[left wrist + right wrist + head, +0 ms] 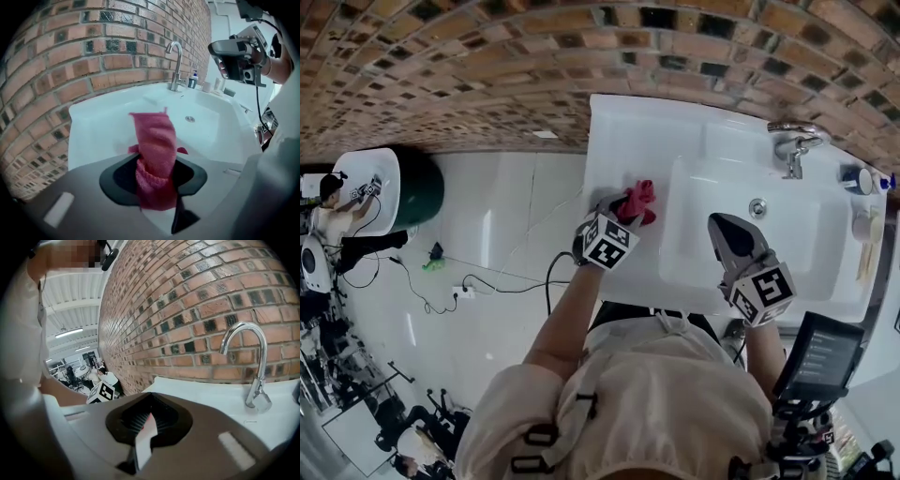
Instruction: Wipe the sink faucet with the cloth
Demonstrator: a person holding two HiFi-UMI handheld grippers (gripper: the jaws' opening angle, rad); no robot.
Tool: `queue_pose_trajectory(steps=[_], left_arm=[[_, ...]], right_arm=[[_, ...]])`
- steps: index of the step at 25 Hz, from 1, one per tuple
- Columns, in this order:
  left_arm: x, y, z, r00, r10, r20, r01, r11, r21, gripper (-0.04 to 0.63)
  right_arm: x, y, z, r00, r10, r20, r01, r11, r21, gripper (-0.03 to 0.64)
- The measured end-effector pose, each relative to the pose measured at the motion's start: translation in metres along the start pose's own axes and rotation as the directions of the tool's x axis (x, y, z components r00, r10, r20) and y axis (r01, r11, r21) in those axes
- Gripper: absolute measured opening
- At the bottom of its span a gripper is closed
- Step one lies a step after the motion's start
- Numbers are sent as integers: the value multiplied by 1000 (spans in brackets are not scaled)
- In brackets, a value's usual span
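A pink cloth (639, 200) (154, 145) hangs bunched from my left gripper (623, 208) (154, 183), which is shut on it over the white sink's (703, 131) left ledge. The chrome faucet (792, 142) (176, 65) (248, 362) stands at the back of the basin against the brick wall, well away from the cloth. My right gripper (719, 225) (146, 420) hovers over the basin's front part, pointing toward the faucet; its jaws are together with nothing between them. The drain (757, 207) (190, 119) lies in the basin between gripper and faucet.
Small bottles and cups (861, 180) (193, 79) sit on the sink's right ledge beside the faucet. A brick wall (487, 75) rises right behind the sink. A monitor (820, 356) stands near my right arm. Cables (469, 286) and a green bin (420, 187) are on the floor at left.
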State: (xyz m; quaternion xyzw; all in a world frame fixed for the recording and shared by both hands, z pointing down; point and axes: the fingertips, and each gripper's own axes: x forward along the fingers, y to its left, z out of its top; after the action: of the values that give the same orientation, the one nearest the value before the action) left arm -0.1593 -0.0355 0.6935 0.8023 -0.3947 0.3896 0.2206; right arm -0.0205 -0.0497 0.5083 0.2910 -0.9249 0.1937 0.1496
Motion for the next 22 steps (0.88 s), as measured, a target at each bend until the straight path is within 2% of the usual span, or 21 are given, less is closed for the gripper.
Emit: queue_pose_trajectory(steps=[6,8,11,14,16,19,22], left_arm=[[4,5,-2,1000,-10,-24,9,1000,-6,116],[3,7,1,1000,-7,-10,6,1000,-30,103],[-8,8,28,997,8,71,-4,998,-60,95],[-25,-5,80,986,-7,164,4,1000,18,86],[-36,-16,125,968,-37,248,22,998,64,86],[-52,-33,200,922,-82,378,41,993,115,89],[-62,-53,262,889,-111,444,23,980,199,91]], right_arm=[[-4,-7,-1,1000,-18,5,18,1000,13,-12],[-7,-10,-1,1000,-22,9,21,1000,11,-12],[-15,-14,2,999,-40,19,40,999,4,-12],[-32,-20,13,997,-73,28,73,997,-1,-12],[-42,-26,22,994,-102,41,102,995,-5,-12],[-57,-42,38,987,-148,69,150,989,-18,-12],[-71,-57,48,981,-180,78,183,983,-32,-12]])
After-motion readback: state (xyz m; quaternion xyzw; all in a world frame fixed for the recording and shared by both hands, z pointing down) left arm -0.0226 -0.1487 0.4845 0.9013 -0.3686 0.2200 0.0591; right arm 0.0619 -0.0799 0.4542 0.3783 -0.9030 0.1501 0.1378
